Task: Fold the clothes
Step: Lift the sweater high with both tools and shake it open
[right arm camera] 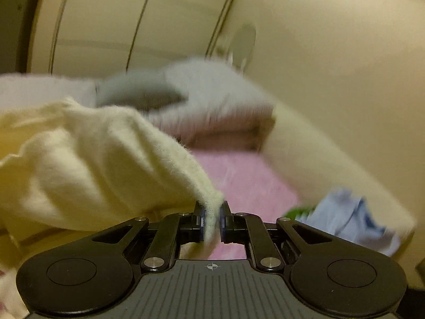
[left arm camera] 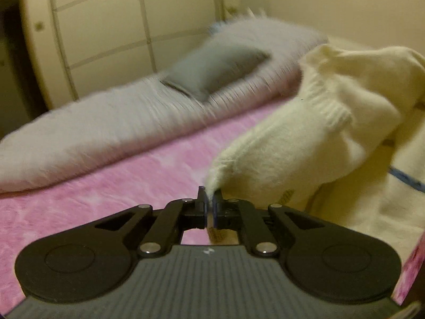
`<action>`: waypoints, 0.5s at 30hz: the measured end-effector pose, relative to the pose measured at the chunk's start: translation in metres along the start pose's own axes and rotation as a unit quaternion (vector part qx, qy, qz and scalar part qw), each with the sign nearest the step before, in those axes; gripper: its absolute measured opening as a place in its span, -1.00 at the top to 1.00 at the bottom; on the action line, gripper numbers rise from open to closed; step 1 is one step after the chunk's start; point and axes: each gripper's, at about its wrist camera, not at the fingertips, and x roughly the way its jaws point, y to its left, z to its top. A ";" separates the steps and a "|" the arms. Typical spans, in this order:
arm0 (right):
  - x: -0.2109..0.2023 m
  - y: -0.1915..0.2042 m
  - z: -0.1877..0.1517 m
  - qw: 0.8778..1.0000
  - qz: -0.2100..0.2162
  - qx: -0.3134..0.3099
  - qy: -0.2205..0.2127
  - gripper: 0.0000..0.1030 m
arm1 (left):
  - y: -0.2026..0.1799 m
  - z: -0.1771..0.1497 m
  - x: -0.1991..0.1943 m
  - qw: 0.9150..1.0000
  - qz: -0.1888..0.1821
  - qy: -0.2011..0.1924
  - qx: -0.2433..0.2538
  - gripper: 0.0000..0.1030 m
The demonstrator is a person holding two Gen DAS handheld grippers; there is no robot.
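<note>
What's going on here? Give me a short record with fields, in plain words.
Surface: pink bed cover
Garment: fluffy cream sweater, lifted off the cover
Left gripper: shut on a sweater edge
Right gripper: shut on another sweater edge
Behind: white bedding, grey pillow
Other clothes: light blue garment at the bedside

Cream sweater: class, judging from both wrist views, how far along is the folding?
Done: both grips made. The left gripper and right gripper are each shut on the cream sweater. In hand: it hangs bunched above the pink bedspread. Left: every fold; no crease shows.
</note>
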 end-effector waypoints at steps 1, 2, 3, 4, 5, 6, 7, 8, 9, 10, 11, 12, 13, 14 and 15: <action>-0.012 -0.005 0.008 1.000 0.002 -0.001 -0.015 0.83 | 0.007 0.007 -0.017 1.000 0.009 -0.015 -0.005 0.92; -0.025 -0.009 0.014 1.000 0.005 -0.003 -0.030 0.83 | 0.012 0.013 -0.035 0.999 0.019 -0.030 -0.005 0.92; -0.037 -0.014 0.021 0.999 0.007 -0.005 -0.044 0.85 | 0.018 0.019 -0.054 0.999 0.029 -0.046 -0.006 0.92; -0.049 -0.018 0.027 0.998 0.011 -0.008 -0.058 0.87 | 0.023 0.025 -0.072 0.997 0.039 -0.061 -0.006 0.92; -0.061 -0.022 0.032 0.997 0.016 -0.013 -0.071 0.87 | 0.029 0.032 -0.090 0.996 0.049 -0.077 -0.007 0.92; -0.072 -0.025 0.036 0.996 0.023 -0.016 -0.084 0.88 | 0.032 0.036 -0.106 0.994 0.058 -0.090 -0.008 0.92; -0.082 -0.028 0.041 0.995 0.032 -0.018 -0.096 0.88 | 0.034 0.039 -0.122 0.993 0.066 -0.100 -0.010 0.92; -0.092 -0.030 0.045 0.993 0.041 -0.021 -0.108 0.88 | 0.034 0.042 -0.138 0.991 0.075 -0.111 -0.011 0.92; -0.100 -0.031 0.048 0.991 0.048 -0.026 -0.118 0.88 | 0.033 0.044 -0.153 0.989 0.086 -0.122 -0.011 0.92; -0.107 -0.033 0.051 0.990 0.056 -0.029 -0.127 0.88 | 0.032 0.046 -0.167 0.987 0.096 -0.130 -0.011 0.92; -0.112 -0.038 0.053 0.988 0.066 -0.029 -0.134 0.88 | 0.030 0.046 -0.180 0.985 0.105 -0.136 -0.012 0.92; -0.118 -0.042 0.055 0.987 0.076 -0.028 -0.140 0.88 | 0.026 0.046 -0.193 0.983 0.114 -0.142 -0.014 0.92; -0.123 -0.046 0.057 0.985 0.086 -0.027 -0.145 0.88 | 0.023 0.046 -0.205 0.982 0.121 -0.147 -0.018 0.92; -0.128 -0.051 0.057 0.984 0.095 -0.026 -0.147 0.88 | 0.019 0.045 -0.216 0.980 0.126 -0.149 -0.024 0.92; -0.133 -0.057 0.057 0.983 0.104 -0.026 -0.149 0.88 | 0.014 0.044 -0.226 0.980 0.130 -0.150 -0.031 0.92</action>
